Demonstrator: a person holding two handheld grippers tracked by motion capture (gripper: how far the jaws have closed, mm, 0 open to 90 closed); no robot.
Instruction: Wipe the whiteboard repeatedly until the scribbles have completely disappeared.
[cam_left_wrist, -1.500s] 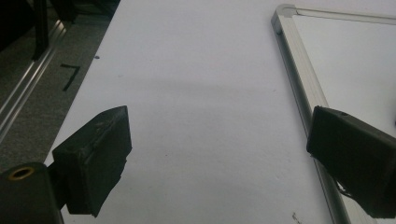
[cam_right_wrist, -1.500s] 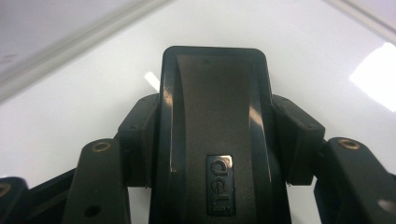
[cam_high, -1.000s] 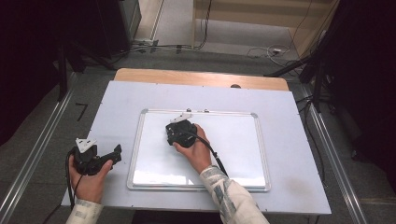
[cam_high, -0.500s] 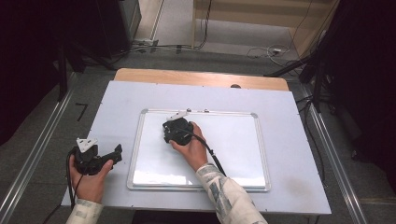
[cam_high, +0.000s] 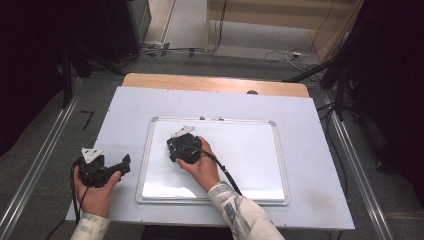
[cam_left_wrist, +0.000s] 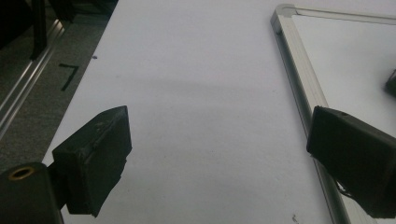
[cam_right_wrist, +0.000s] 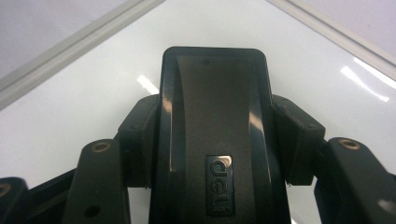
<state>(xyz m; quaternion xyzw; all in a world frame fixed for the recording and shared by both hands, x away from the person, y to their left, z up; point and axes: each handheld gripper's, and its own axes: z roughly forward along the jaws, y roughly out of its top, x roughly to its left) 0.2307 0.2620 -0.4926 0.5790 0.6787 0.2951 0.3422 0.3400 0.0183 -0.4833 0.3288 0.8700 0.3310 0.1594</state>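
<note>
A white board with a silver frame (cam_high: 145, 165) lies flat on the table. My right gripper (cam_high: 177, 143) hovers over the board's left part, pointing down at it. In the right gripper view its jaws (cam_right_wrist: 215, 116) are shut on a black board eraser (cam_right_wrist: 215, 140) with a raised logo, pressed close to the glossy board surface (cam_right_wrist: 65, 116). My left gripper (cam_high: 121, 164) rests on the table left of the board, held in a hand. Its jaws (cam_left_wrist: 219, 154) stand wide open with nothing between them, and the board's frame (cam_left_wrist: 299, 79) runs past the right finger (cam_left_wrist: 355, 163).
The pale table top (cam_high: 310, 115) has a wooden strip (cam_high: 210, 82) along its far edge. Metal rails (cam_high: 45, 160) run along both sides on the grey floor, where cables lie (cam_high: 280, 55). A black cable (cam_high: 225, 172) trails from the right gripper over the board.
The right gripper, with the eraser in it, has slid a little to the left across the board. The left gripper has stayed where it was.
</note>
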